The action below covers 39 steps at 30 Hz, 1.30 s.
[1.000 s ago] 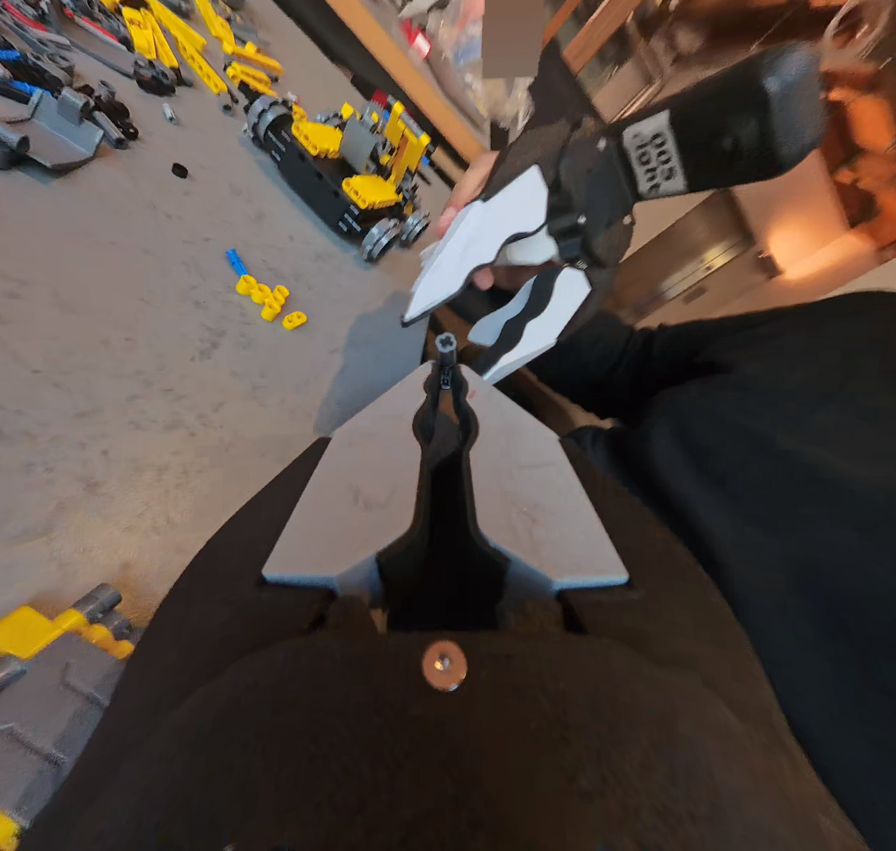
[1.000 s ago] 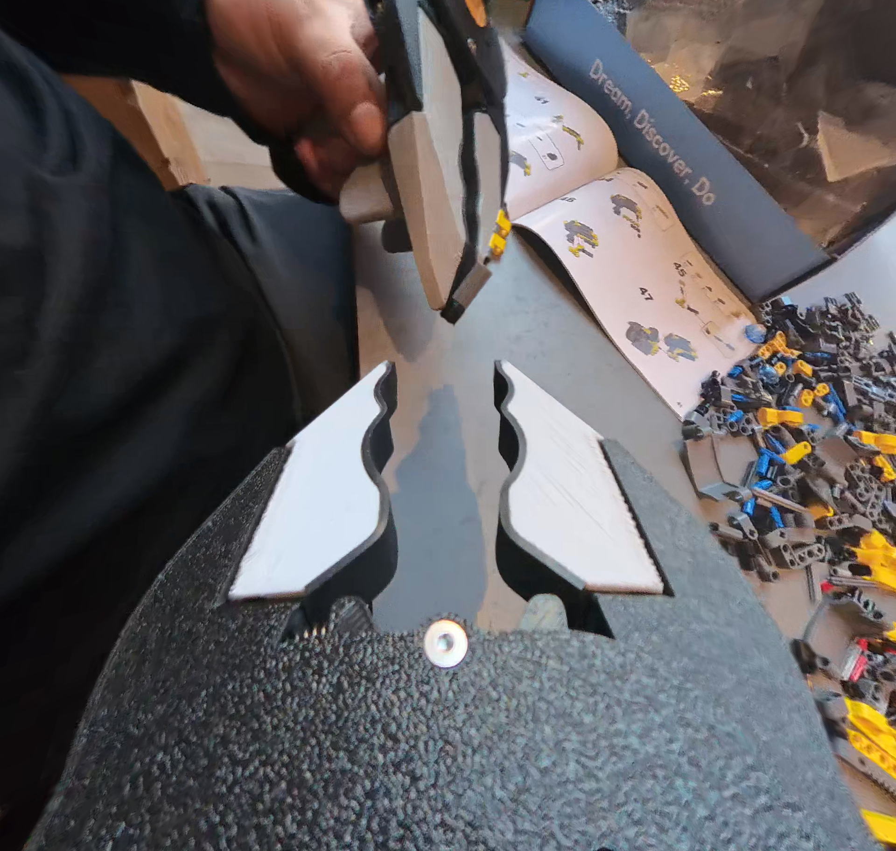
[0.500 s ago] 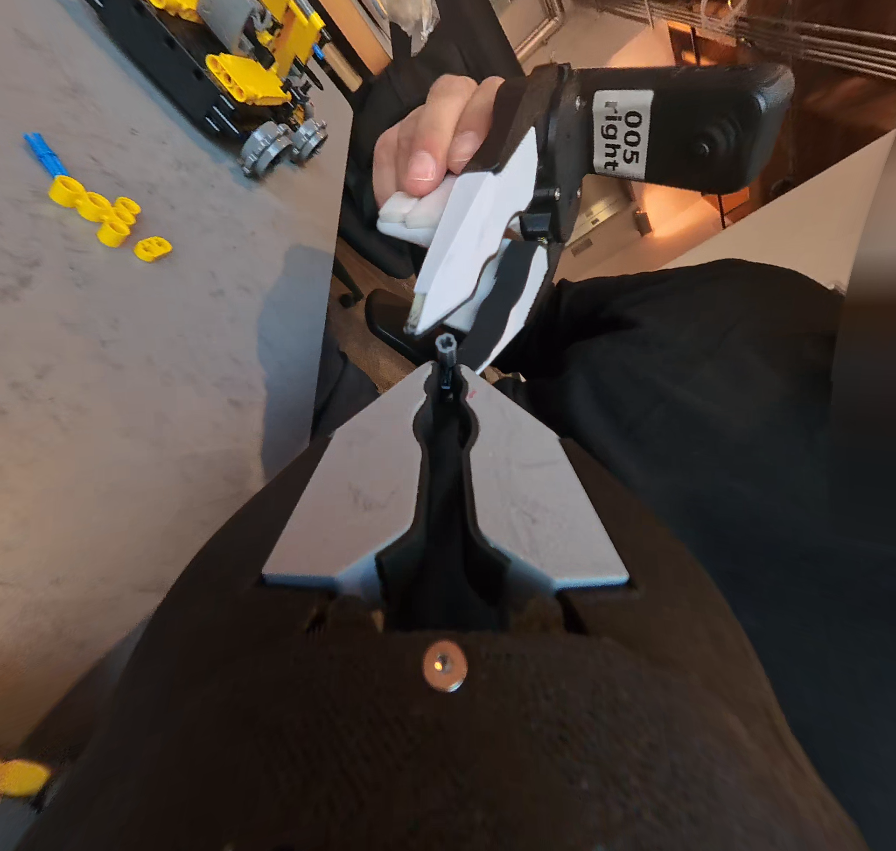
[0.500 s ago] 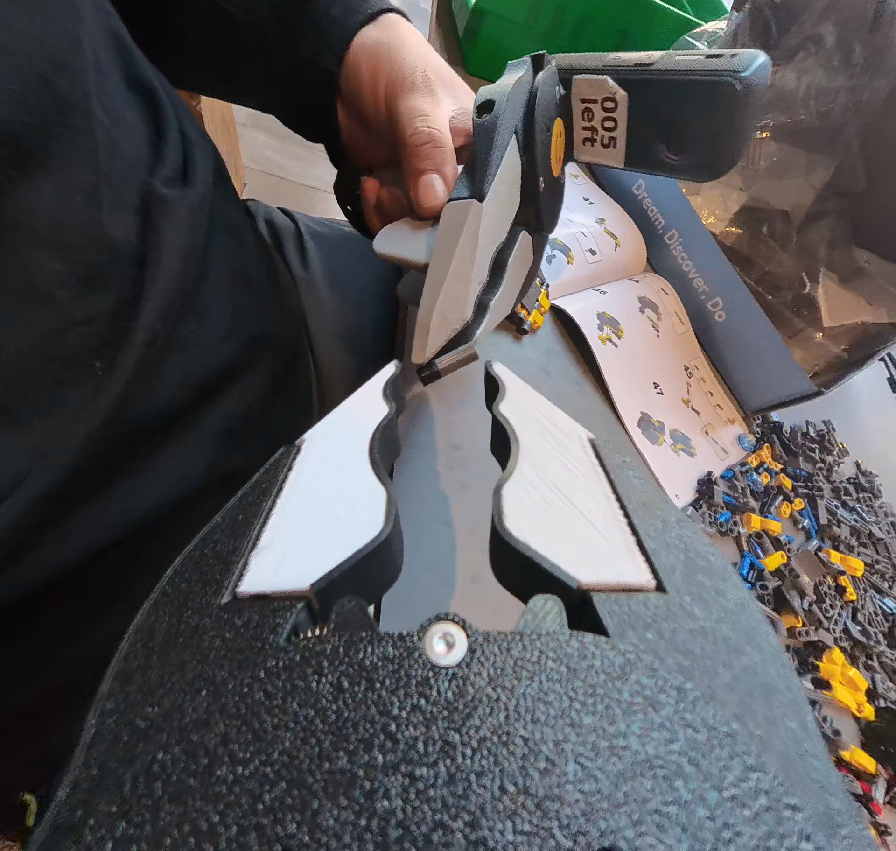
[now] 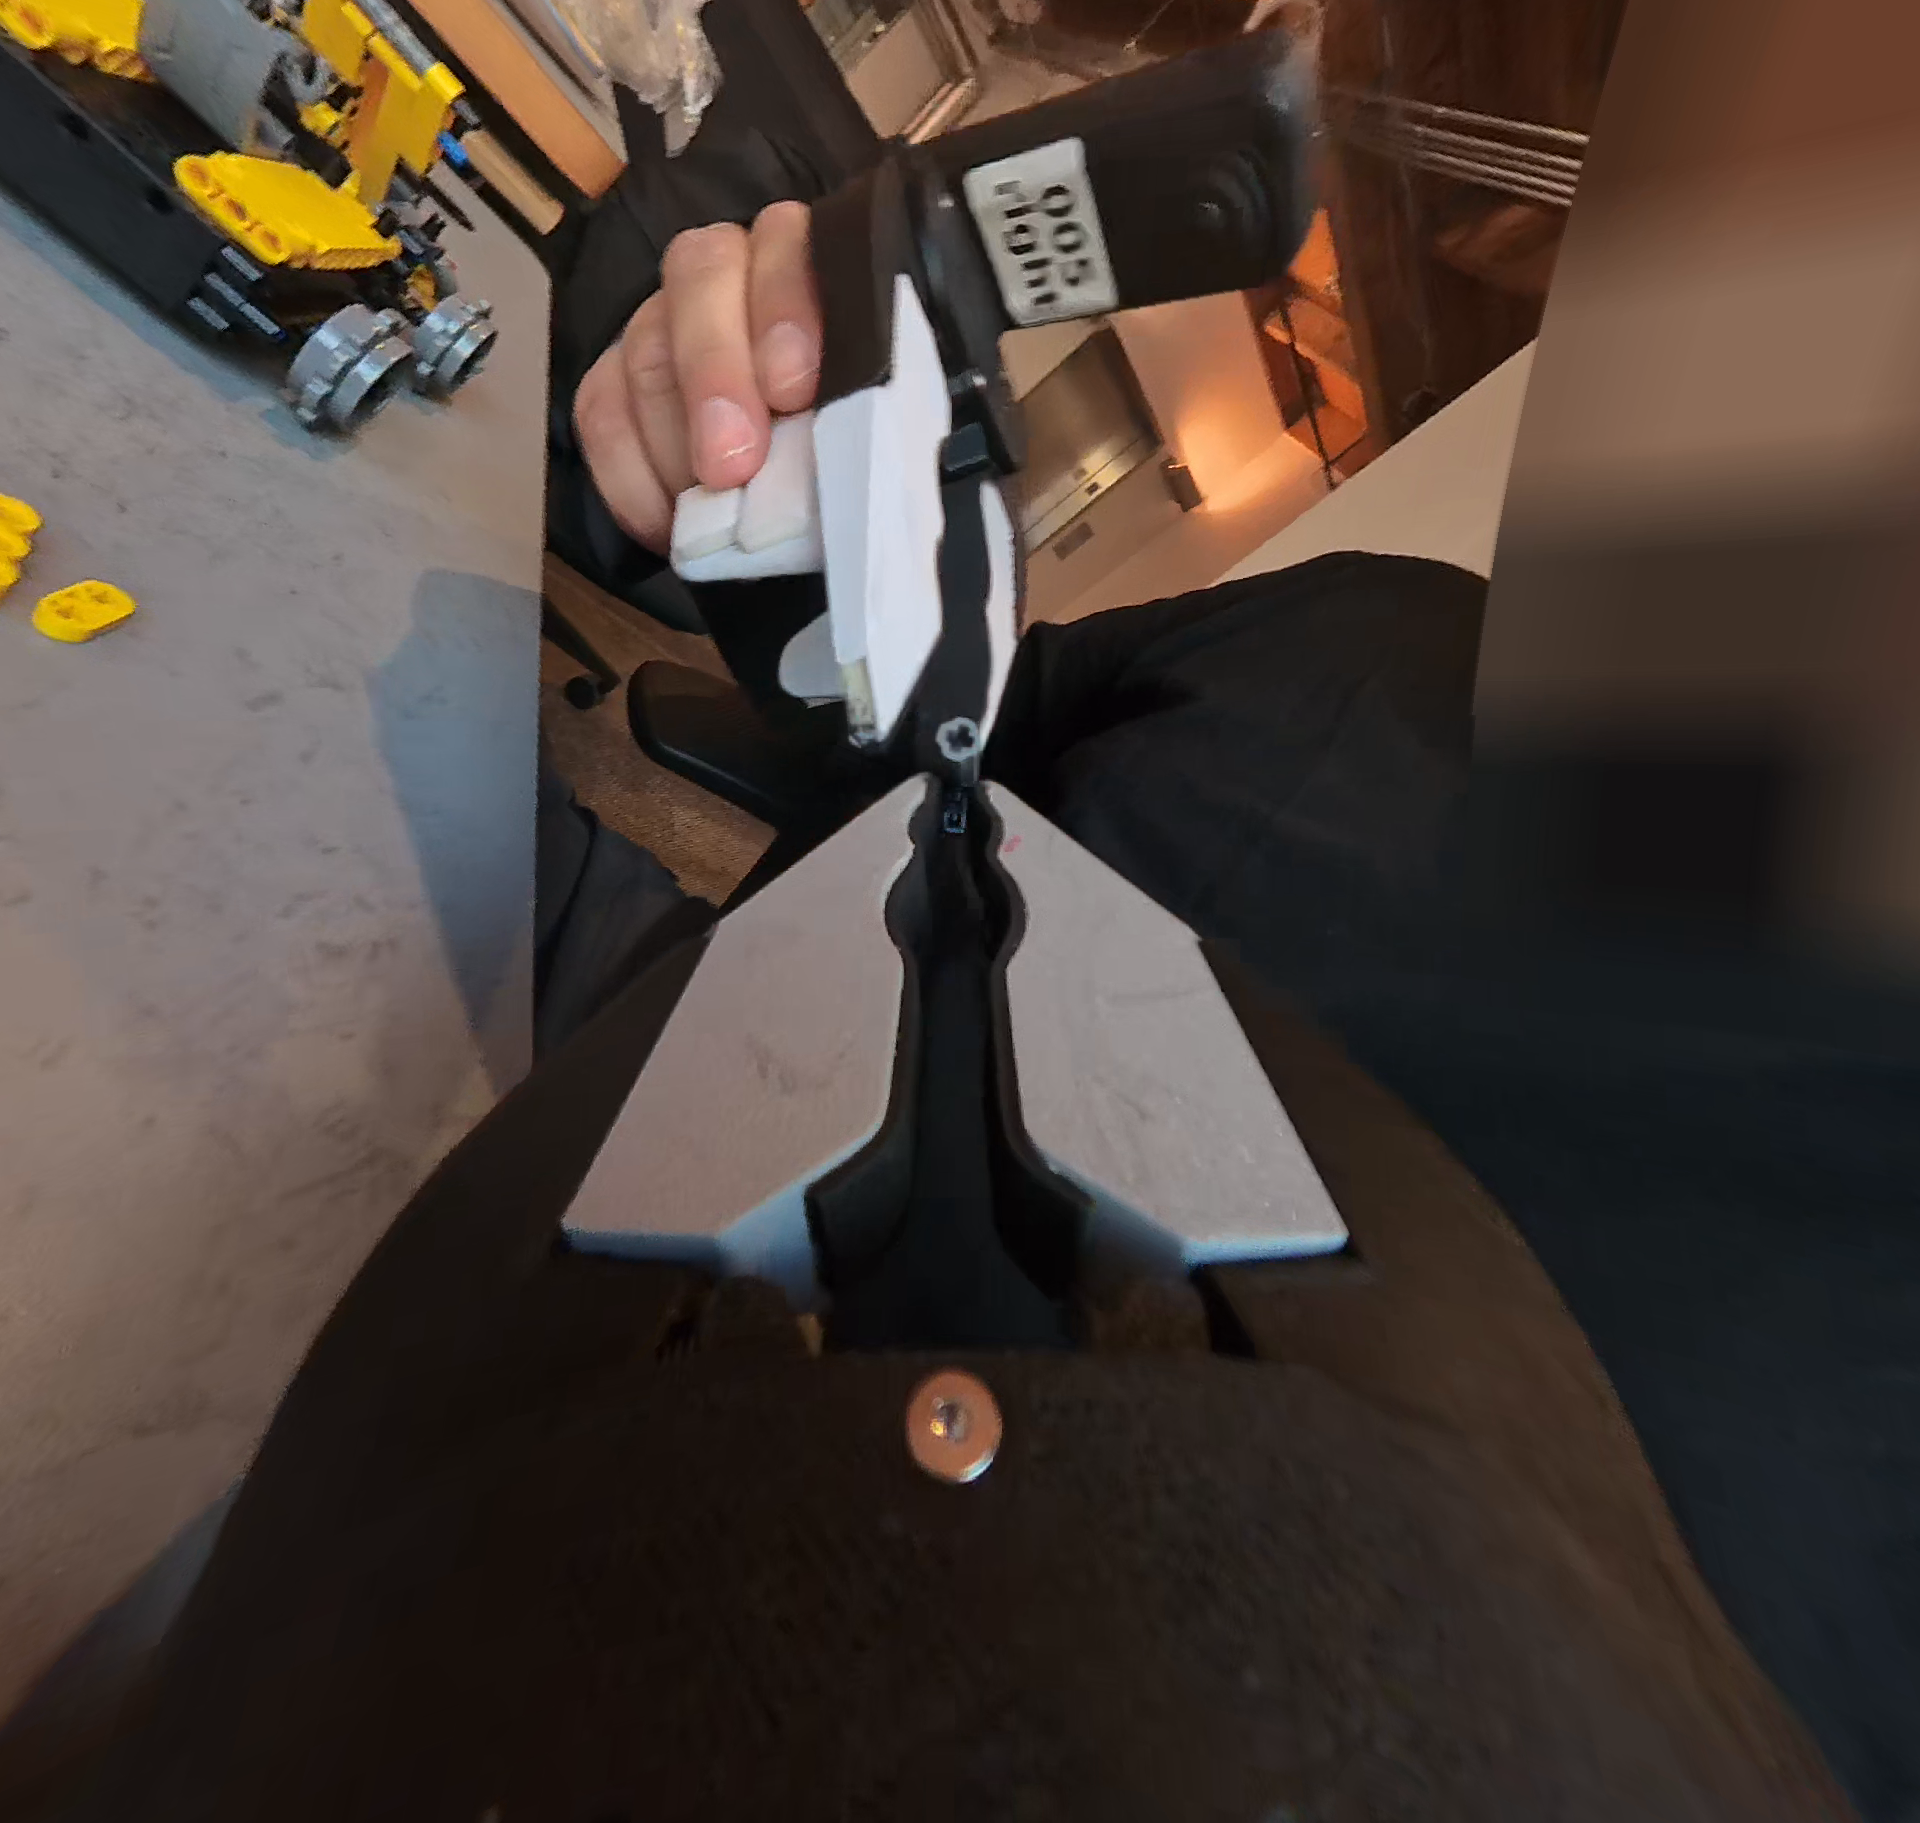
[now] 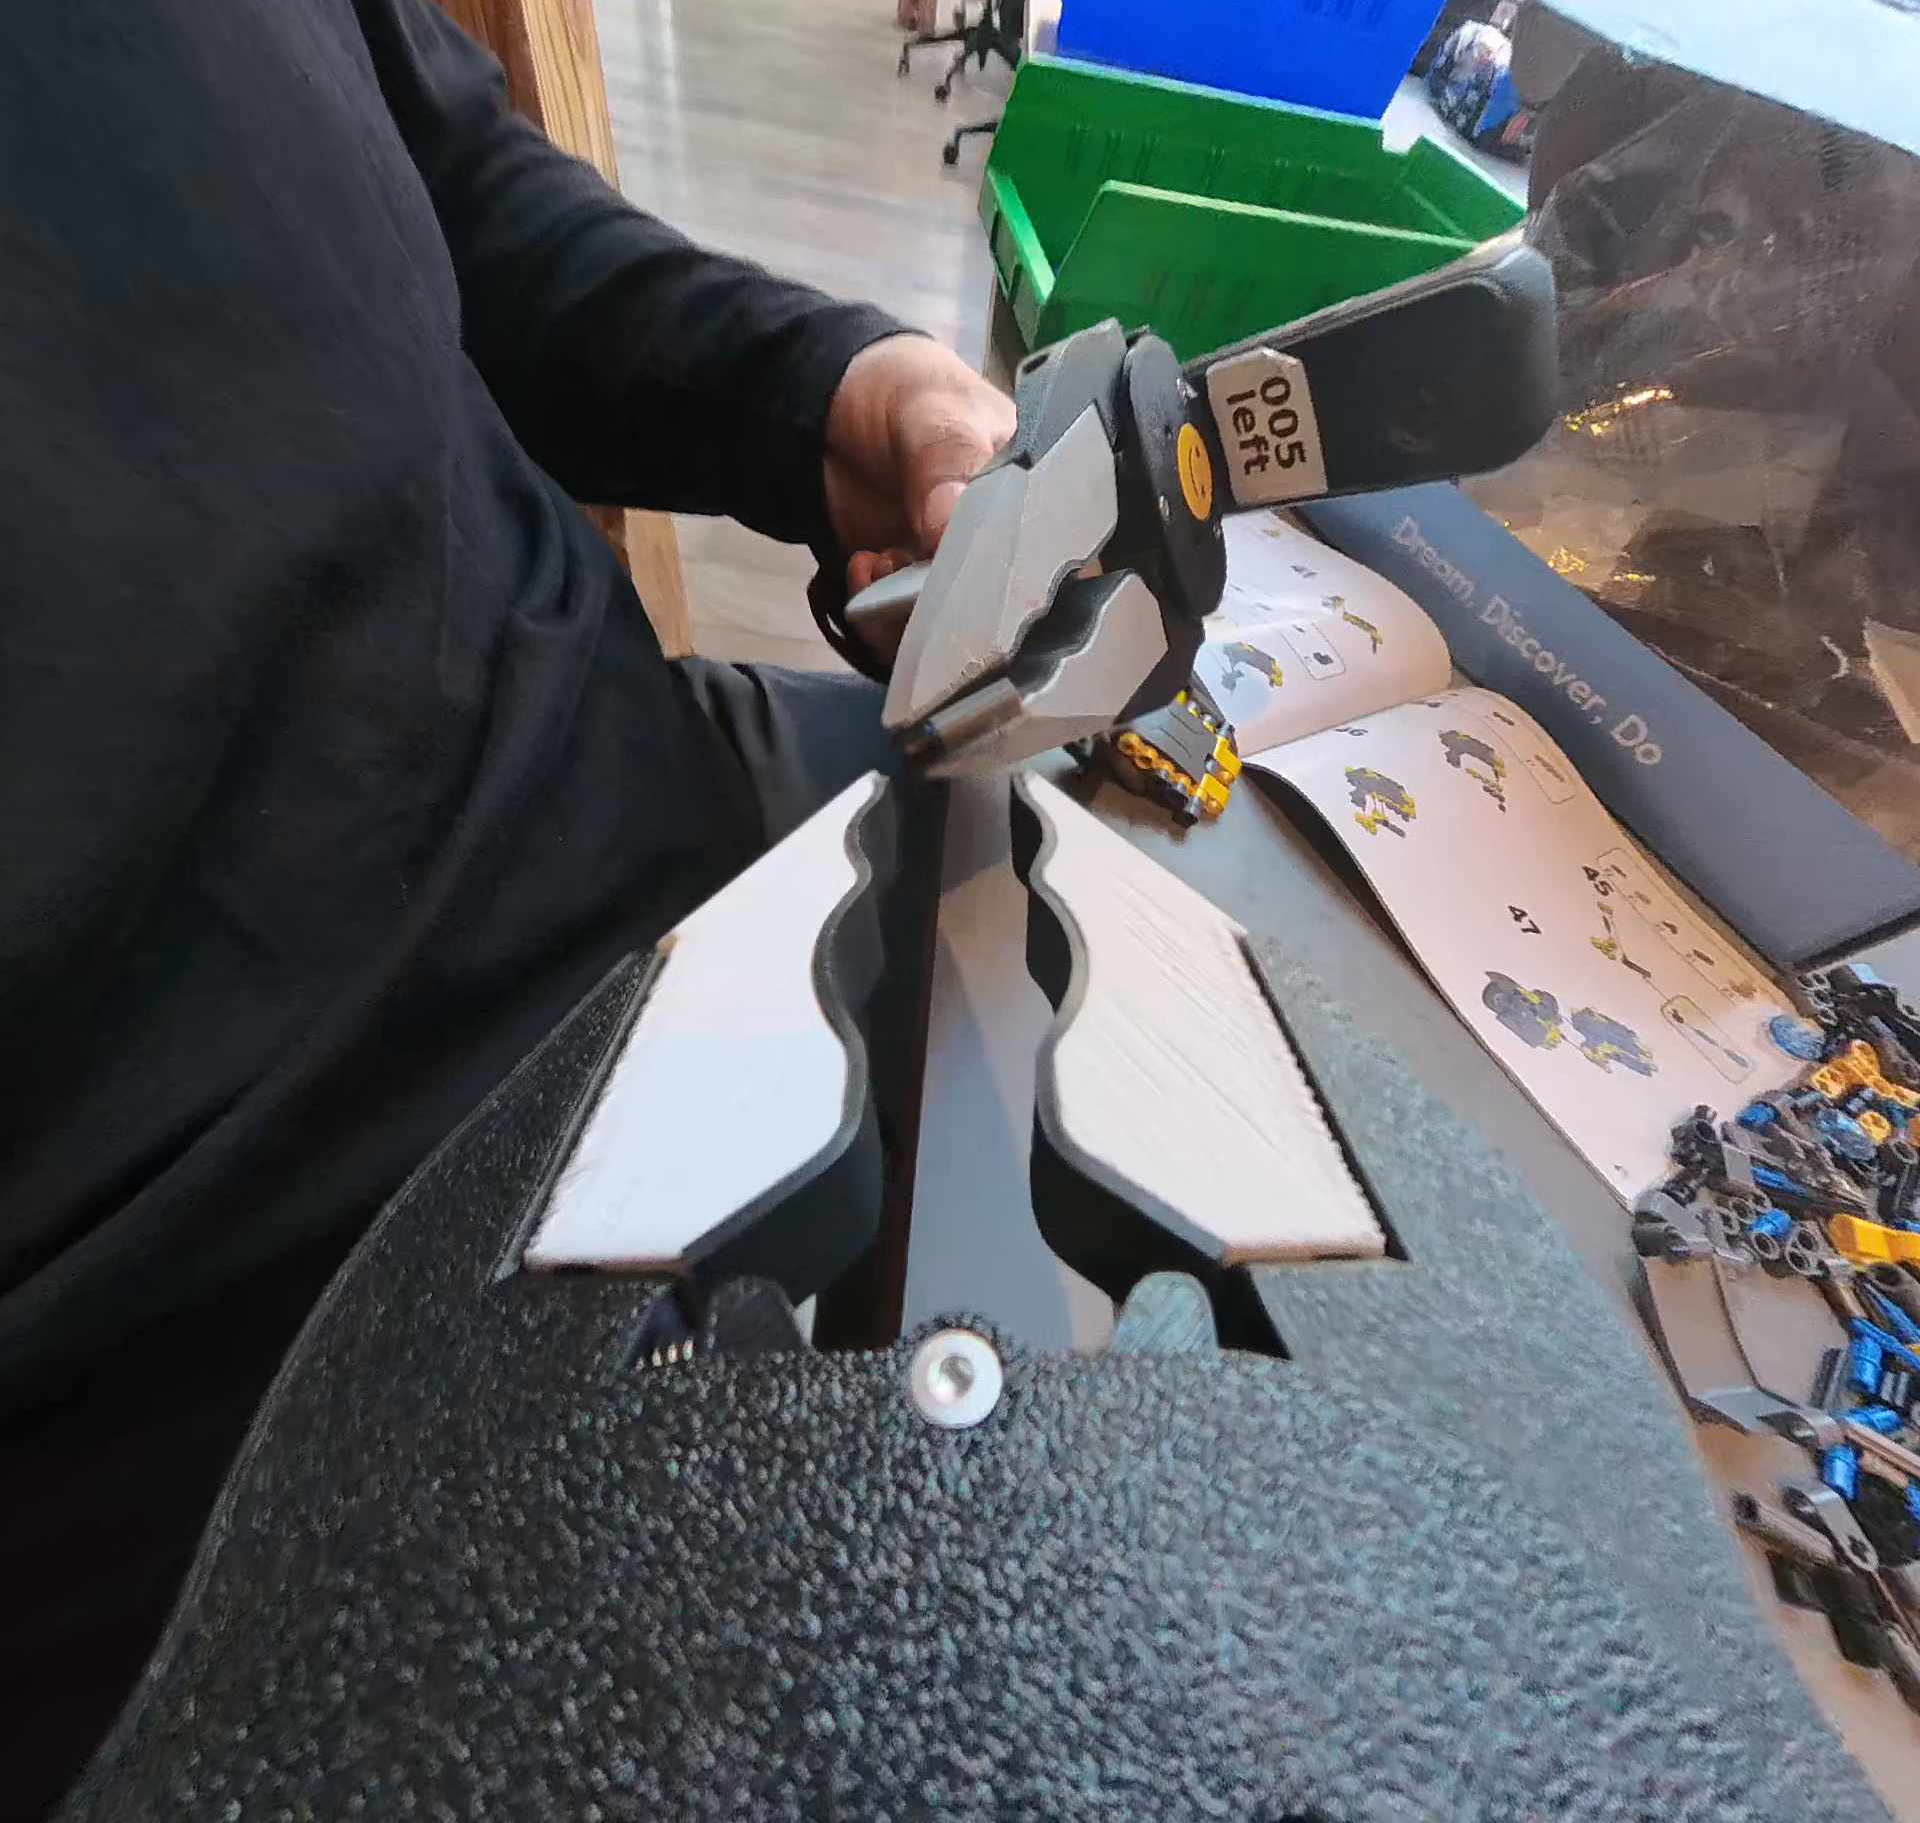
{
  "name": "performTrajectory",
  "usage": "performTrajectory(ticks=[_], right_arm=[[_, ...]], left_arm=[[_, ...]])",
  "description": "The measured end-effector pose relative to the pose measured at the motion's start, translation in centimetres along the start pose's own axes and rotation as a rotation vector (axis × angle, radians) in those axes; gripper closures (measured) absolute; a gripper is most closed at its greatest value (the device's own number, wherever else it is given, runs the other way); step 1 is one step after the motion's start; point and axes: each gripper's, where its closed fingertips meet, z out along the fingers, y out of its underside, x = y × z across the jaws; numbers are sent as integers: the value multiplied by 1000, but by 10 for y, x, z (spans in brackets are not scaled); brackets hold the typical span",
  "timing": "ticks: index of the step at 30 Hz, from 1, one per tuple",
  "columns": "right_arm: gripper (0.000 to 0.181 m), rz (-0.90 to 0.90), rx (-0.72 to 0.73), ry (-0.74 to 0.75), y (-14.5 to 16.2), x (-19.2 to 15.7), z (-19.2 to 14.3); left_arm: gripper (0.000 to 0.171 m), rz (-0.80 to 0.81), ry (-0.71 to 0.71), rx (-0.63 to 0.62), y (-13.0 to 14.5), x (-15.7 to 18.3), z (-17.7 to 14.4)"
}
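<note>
My left gripper (image 5: 954,797) is shut on a small dark axle pin (image 5: 957,737), whose cross-shaped end sticks out past the fingertips. My right gripper (image 6: 951,786) is open and empty. It faces the left gripper tip to tip in the air, just off the table edge. In the right wrist view the left gripper (image 6: 925,734) holds the pin (image 6: 971,715) just above the gap between my right fingers. In the left wrist view the right gripper (image 5: 928,724) comes down from above, its fingertips on either side of the pin's end. I cannot tell if they touch it.
A black and yellow brick vehicle (image 5: 260,194) and small yellow pieces (image 5: 83,610) lie on the grey table (image 5: 208,838). An open instruction booklet (image 6: 1507,838), a pile of loose pieces (image 6: 1818,1202), a small yellow-black assembly (image 6: 1174,745) and a green bin (image 6: 1195,215) are on the right. A person's dark sleeve fills the left. The grippers are tip to tip, or close to it.
Both grippers have tilted and drawn closer. The left gripper with the pin has come down to the right gripper's open fingertips. The left stays shut on the pin, the right stays open.
</note>
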Motion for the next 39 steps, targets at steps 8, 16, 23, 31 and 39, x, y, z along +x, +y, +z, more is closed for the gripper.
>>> performTrajectory(ticks=[8,16,23,31,39], right_arm=[[160,70,238,-90,-40,-12,-12],[154,23,302,-174,-57,-28,-11],[153,6,280,-225,-58,-40,-5],[159,13,301,-226,-61,-38,-5],[159,13,299,-222,-61,-38,-5]], left_arm=[[170,71,222,49,-7,38,2],[170,77,325,-16,6,55,12],[170,75,373,-25,10,62,14],[170,85,385,-17,9,64,13],[170,70,396,-7,9,64,13]])
